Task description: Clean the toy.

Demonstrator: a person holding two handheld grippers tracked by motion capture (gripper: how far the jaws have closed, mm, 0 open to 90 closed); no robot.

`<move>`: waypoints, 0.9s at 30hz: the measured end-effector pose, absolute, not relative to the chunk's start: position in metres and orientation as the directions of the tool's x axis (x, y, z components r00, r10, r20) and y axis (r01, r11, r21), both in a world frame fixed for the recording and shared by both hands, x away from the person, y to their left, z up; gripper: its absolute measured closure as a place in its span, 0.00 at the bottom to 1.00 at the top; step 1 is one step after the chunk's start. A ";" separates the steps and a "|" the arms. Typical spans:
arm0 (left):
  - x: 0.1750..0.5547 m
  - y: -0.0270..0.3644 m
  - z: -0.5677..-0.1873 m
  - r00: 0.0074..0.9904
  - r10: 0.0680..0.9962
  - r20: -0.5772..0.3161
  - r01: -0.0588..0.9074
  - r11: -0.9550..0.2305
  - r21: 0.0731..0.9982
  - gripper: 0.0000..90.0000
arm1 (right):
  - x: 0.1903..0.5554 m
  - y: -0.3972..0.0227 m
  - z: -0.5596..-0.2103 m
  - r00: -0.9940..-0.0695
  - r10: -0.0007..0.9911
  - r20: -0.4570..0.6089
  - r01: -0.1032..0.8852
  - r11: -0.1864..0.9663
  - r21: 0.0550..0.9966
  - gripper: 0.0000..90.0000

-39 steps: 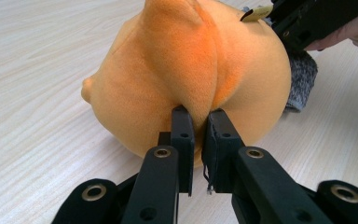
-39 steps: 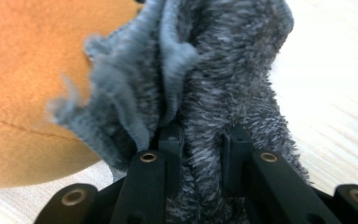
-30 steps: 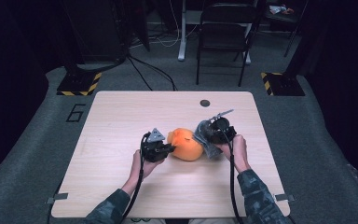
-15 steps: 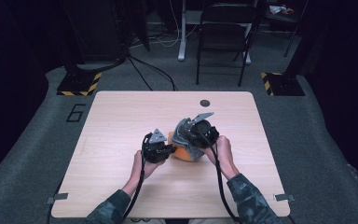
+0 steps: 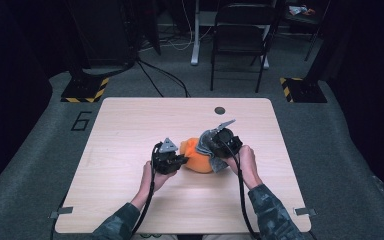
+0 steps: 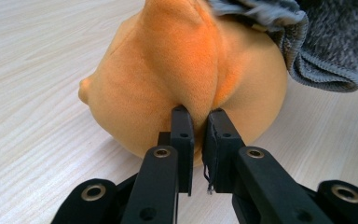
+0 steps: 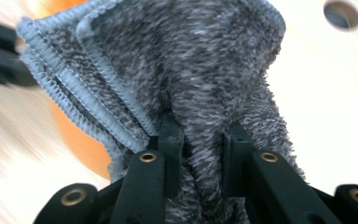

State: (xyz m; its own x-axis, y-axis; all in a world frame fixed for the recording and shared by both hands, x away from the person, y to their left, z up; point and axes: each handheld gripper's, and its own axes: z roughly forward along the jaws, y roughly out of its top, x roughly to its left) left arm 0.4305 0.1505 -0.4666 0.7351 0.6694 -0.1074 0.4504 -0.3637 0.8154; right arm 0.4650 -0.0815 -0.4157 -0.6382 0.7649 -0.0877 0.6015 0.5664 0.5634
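An orange plush toy lies near the middle of the wooden table. My left gripper is at its left side, shut on a fold of the orange plush. A grey fuzzy cloth drapes over the toy's right and top side. My right gripper is shut on a bunch of that grey cloth, and the cloth's ribbed hem hangs left of the jaws. Orange plush peeks out below the cloth. The cloth's edge shows at the upper right of the left gripper view.
A round dark grommet hole sits near the table's far edge. Beyond the table stand a black folding chair and stands with yellow-black striped bases. Cables trail from both grippers toward the table's near edge.
My right gripper has carried the grey cloth leftward over the orange toy. The left gripper has stayed on the plush.
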 end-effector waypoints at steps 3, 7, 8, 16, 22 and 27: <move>0.431 0.150 -0.466 0.739 0.666 -0.098 0.444 -0.372 0.815 0.92 | 0.469 -0.086 -0.422 -0.624 0.779 -0.066 0.627 0.549 0.553 0.82; 0.431 0.151 -0.467 0.738 0.667 -0.103 0.446 -0.367 0.816 0.92 | 0.472 -0.091 -0.427 -0.609 0.791 -0.056 0.652 0.539 0.534 0.82; 0.431 0.151 -0.467 0.737 0.668 -0.103 0.446 -0.367 0.816 0.92 | 0.473 -0.092 -0.428 -0.604 0.795 -0.054 0.660 0.536 0.526 0.82; 0.432 0.152 -0.467 0.737 0.668 -0.102 0.447 -0.369 0.815 0.92 | 0.483 -0.101 -0.454 -0.578 0.814 -0.052 0.704 0.531 0.471 0.82; 0.432 0.152 -0.467 0.738 0.667 -0.101 0.448 -0.373 0.812 0.92 | 0.489 -0.102 -0.477 -0.561 0.827 -0.042 0.740 0.523 0.423 0.82; 0.432 0.153 -0.467 0.735 0.670 -0.104 0.448 -0.365 0.816 0.92 | 0.492 -0.103 -0.482 -0.558 0.829 -0.040 0.751 0.525 0.401 0.82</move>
State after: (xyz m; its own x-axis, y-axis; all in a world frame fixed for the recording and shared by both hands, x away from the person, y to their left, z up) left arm 0.4319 0.1528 -0.4674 0.7347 0.6704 -0.1038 0.4483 -0.3648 0.8161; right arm 0.4923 -0.1031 -0.4816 -0.5583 0.8287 -0.0397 0.7507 0.5250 0.4010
